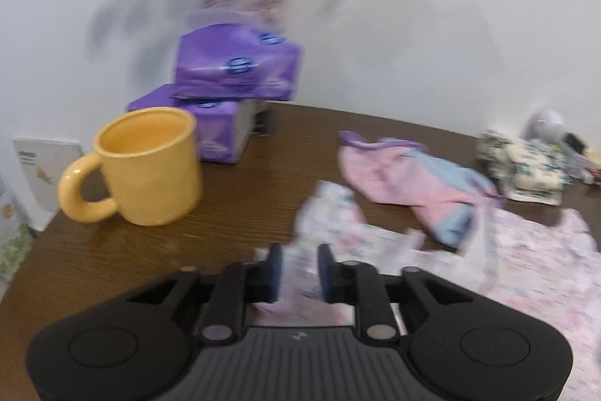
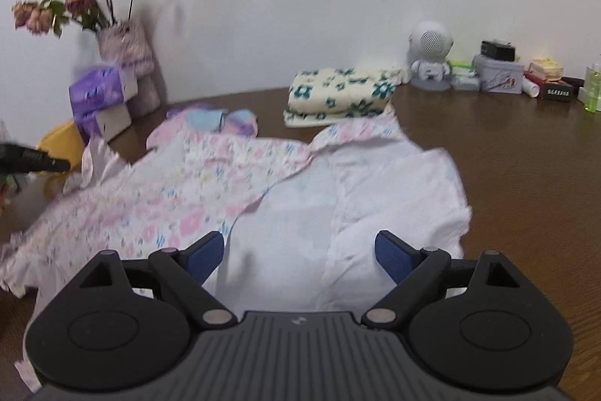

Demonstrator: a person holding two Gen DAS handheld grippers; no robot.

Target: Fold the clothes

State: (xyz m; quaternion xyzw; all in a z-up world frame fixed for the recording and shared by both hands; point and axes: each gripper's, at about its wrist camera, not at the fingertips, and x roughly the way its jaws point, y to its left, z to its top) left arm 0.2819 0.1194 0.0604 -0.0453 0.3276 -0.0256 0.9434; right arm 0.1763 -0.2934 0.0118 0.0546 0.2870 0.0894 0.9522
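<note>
The floral shirt (image 2: 180, 198) lies spread on the brown table (image 2: 526, 175), one half already laid over so its white inside shows. The left claw (image 1: 299, 273) stands narrow, its pads not pressing the cloth below it. The right claw (image 2: 298, 256) is wide and holds nothing. To fold well, each claw should probably take one edge only, lift low, and keep away from the yellow mug (image 1: 150, 171).

Left gripper (image 1: 299, 273) fingers slightly parted over floral garment (image 1: 526, 273), beside yellow mug (image 1: 150, 171).
</note>
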